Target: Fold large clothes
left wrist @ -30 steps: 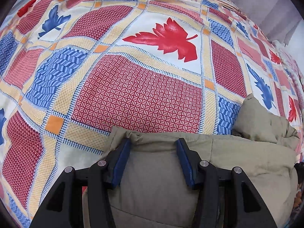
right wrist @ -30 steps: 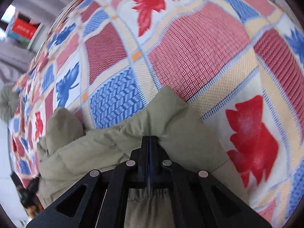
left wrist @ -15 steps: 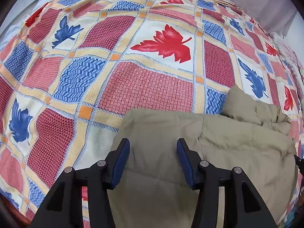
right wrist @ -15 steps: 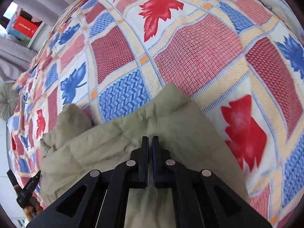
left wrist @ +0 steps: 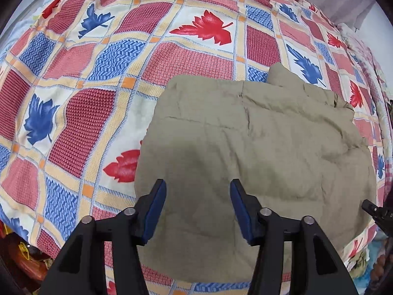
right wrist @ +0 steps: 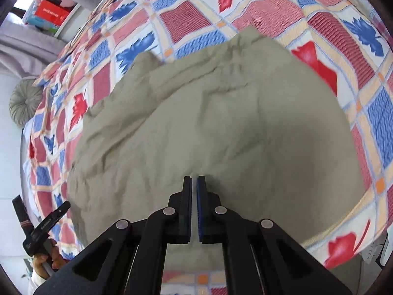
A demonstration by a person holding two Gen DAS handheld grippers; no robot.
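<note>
The olive padded coat (left wrist: 255, 147) lies folded into a thick, roughly square bundle on the bed, over the leaf-patterned bedspread (left wrist: 81, 113), close to the bed's near edge. I judge that it sits there because that edge is where I can reach both of its sides at once. One lump of the coat, perhaps a sleeve or the hood, pokes out past the bundle's far corner, so the fold is not quite tidy yet.

My left tool (left wrist: 197, 209) hovers above the coat's near left part. Its jaws have just been opening and now stand wide, with nothing between them but the fabric lying well below; it grips nothing. I hold it this way, I think, because that side of the coat has been laid down and needs no more holding.

My right tool (right wrist: 194, 211) hangs over the coat's near middle with its pads brought together, only a thin slit between them, and no cloth caught in them.

Beyond the coat's far left side, at the bedspread's edge, a round pleated cushion (right wrist: 25, 103) rests, well apart from the bundle.
</note>
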